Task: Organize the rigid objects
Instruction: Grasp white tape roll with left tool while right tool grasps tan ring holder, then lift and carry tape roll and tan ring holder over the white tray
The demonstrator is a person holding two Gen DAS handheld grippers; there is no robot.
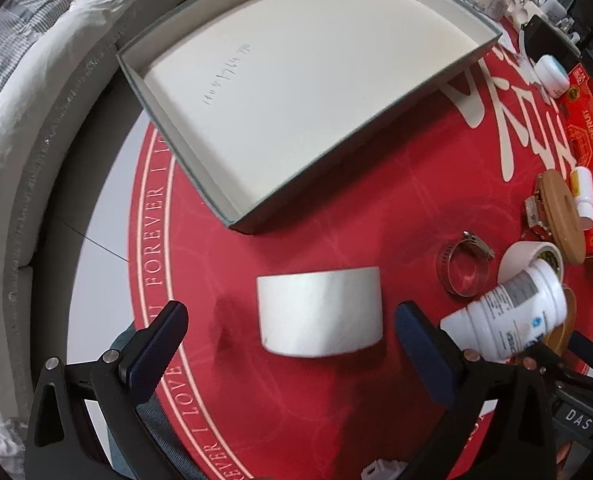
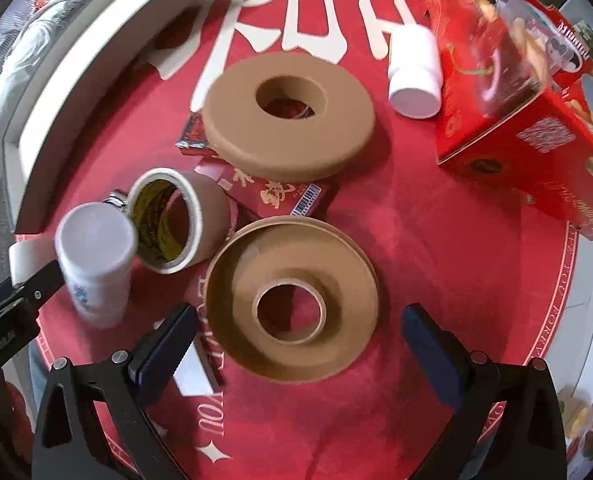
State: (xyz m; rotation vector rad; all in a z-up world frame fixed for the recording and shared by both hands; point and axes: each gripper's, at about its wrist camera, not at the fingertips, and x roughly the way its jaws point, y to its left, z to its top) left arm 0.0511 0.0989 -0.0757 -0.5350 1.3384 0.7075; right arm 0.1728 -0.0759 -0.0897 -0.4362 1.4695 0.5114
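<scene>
- Left gripper: jaws held apart around a white cylinder, lower centre, untouched.
- Right gripper: jaws apart, brown ring tray between them.
- Empty white box noted at upper frame.

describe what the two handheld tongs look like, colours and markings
Both the left tongs and the right tongs have black angular frames with triangular cut-outs, silver round bolts, and dark blue textured pads on the fingers. No cables or sleeves show.
</scene>
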